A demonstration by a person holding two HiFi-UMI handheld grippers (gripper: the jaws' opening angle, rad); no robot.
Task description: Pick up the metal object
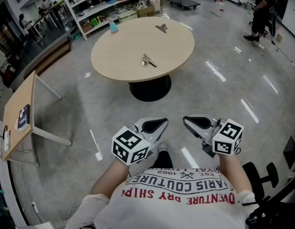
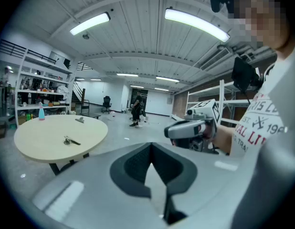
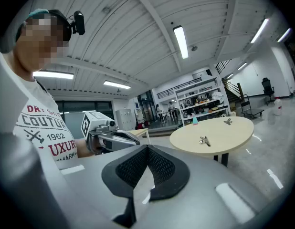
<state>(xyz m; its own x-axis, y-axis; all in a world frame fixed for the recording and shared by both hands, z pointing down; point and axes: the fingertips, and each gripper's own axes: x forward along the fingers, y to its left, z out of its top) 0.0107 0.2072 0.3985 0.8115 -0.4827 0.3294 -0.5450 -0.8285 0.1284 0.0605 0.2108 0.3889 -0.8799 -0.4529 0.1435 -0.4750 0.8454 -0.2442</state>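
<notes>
The left gripper (image 1: 154, 126) was held low against the person's body with its jaws pressed together on nothing, and the right gripper (image 1: 197, 123) beside it was the same, closed and empty. Their tips were angled in towards each other, so each showed in the other's view. Neither was anywhere near the work: a broad stretch of bare floor (image 1: 219, 80) lay between them and the round counter (image 1: 114, 51). The metal object (image 1: 148, 61) rested flat near the middle of that counter, straight ahead of the person and well apart from both grippers. Seen from the head view it sat almost in line with the left gripper and clearly off to the left of the right one, so the left was probably the slightly nearer of the two, though not by much. Its long axis ran roughly across the person's line of approach, tilted a little, with the bright bulky end to the left and a thin darker tail trailing right and towards the person. A second metal piece (image 1: 162, 28) lay further back near the far rim, and a blue bottle (image 1: 113, 26) stood at the far left edge. The middle piece seemed the likelier target, being closer.
</notes>
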